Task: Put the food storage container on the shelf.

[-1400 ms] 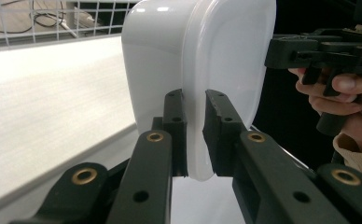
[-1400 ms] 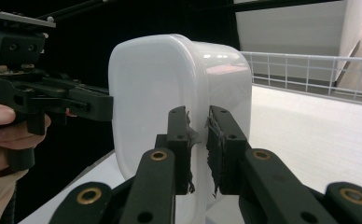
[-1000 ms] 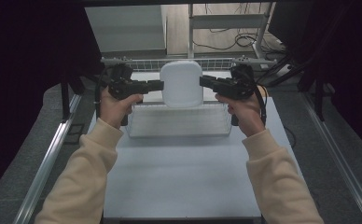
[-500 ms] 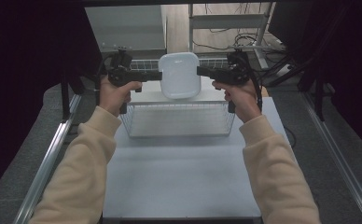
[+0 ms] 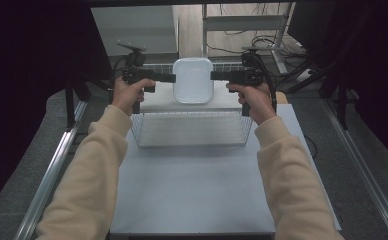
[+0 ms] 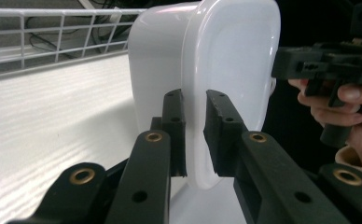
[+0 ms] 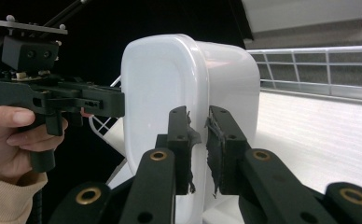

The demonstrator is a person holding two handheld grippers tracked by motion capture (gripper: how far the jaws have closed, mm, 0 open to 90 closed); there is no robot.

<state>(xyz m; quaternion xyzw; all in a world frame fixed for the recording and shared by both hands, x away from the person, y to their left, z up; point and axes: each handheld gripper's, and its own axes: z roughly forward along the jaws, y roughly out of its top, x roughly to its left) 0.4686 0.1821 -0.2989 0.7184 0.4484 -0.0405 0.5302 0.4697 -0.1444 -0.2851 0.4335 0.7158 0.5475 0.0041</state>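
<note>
A white plastic tub (image 5: 193,80) is held on its side, its open mouth turned toward the high view camera, over the white top (image 5: 157,102) of a wire basket (image 5: 192,131). My left gripper (image 5: 171,78) is shut on the tub's left rim; in the left gripper view the jaws (image 6: 194,107) pinch the thin rim of the tub (image 6: 230,60). My right gripper (image 5: 215,75) is shut on the opposite rim, and in the right gripper view it (image 7: 198,126) clamps the tub (image 7: 160,93). Whether the tub's lower edge touches the white top is unclear.
The wire basket stands at the far end of a pale table (image 5: 197,190). A wire railing (image 6: 53,28) runs behind the white top. Metal rails (image 5: 52,170) flank the table, with dark curtains on both sides and cables on the floor (image 5: 262,42) beyond.
Both grippers have carried the tub away from the person toward the back of the basket and tipped it, so its open mouth now faces the camera instead of its rounded base.
</note>
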